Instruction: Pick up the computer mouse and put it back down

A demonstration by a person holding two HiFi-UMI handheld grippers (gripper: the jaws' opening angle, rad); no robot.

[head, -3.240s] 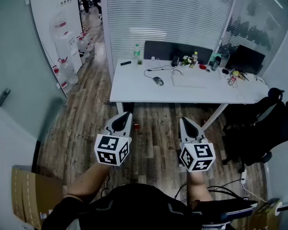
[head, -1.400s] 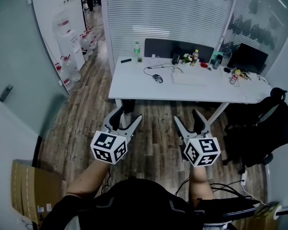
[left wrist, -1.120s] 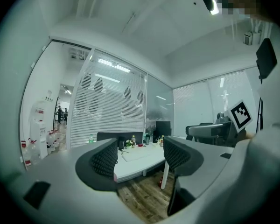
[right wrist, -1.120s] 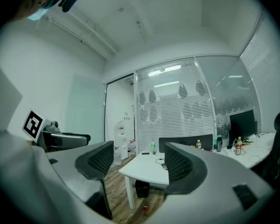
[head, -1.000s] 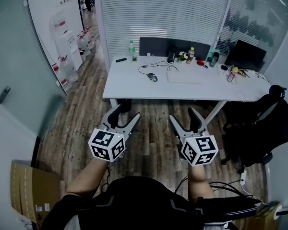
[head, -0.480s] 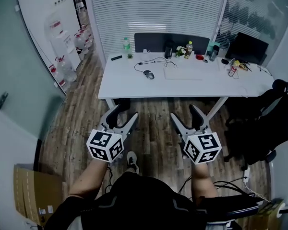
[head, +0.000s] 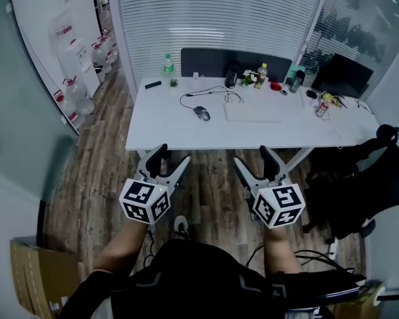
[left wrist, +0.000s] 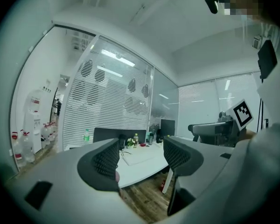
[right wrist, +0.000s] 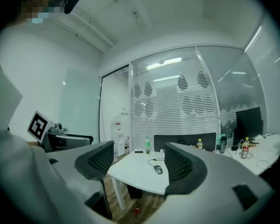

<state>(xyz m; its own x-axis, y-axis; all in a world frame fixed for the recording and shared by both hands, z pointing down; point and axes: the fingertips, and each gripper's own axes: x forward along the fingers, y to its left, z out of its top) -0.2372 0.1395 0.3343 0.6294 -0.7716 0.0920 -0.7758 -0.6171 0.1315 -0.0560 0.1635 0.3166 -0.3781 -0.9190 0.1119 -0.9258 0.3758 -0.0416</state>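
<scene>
The left gripper [head: 169, 159] has its jaws spread wide with nothing between them; in the left gripper view only the table's front and some floor show through the gap. The right gripper [head: 253, 158] stands just as wide and just as empty. In the right gripper view the computer mouse [right wrist: 158, 170] shows through the gap, far off on the table top.

In the head view both grippers hang in the lower centre over the wooden floor [head: 106, 171], short of the near edge of the white table [head: 179, 133]. The mouse lies in the upper centre, well apart from both, just left of a white keyboard [head: 251, 111], with its black cable [head: 213, 97] looped behind it. Between the grippers and the mouse are a strip of floor and the bare front of the table.

Along the table's far edge stand a green-capped bottle [head: 167, 64] and a row of small bottles and cups. A dark monitor [head: 339, 75] sits at the upper right and a black office chair [head: 359, 178] at the right. Water jugs [head: 73, 92] line the upper left, and a cardboard box [head: 33, 278] fills the lower left corner.
</scene>
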